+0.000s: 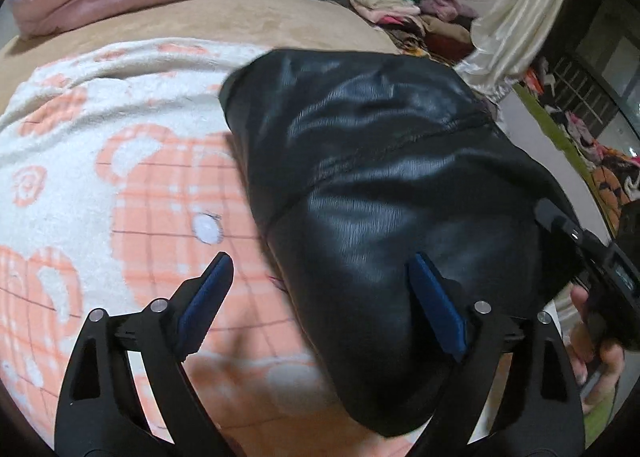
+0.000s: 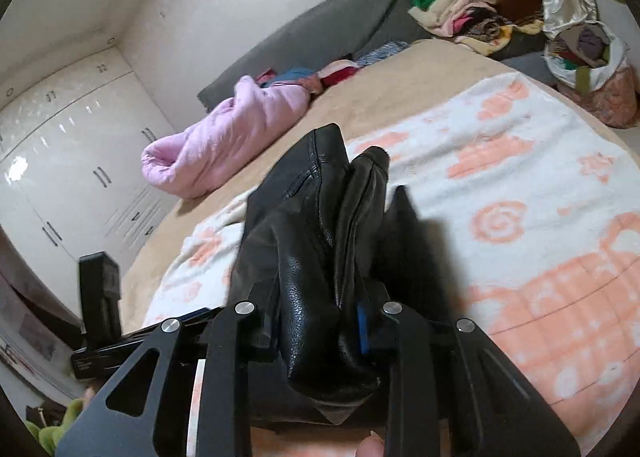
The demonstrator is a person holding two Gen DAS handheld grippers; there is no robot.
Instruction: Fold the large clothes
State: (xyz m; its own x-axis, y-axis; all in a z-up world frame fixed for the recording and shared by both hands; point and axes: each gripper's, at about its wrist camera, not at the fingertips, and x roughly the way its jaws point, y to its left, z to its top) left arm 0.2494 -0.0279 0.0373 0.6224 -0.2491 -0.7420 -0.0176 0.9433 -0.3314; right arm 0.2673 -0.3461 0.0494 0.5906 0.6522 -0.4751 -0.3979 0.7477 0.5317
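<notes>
a black leather garment (image 1: 384,177) is seen bunched up on a white and peach patterned blanket (image 1: 100,161), which is spread over a tan bedcover (image 1: 240,23). the left gripper (image 1: 320,297) is held wide, nothing pinched; one blue pad (image 1: 208,289) sits over the blanket, the other over the leather. the right gripper (image 2: 320,321) is clamped narrow on a thick fold of that same leather, which bulges up between its jaws. a pink quilt (image 2: 224,141) is rolled up further back on the bed, and a pile of mixed clothes (image 2: 472,13) is heaped by the grey headboard (image 2: 320,33).
</notes>
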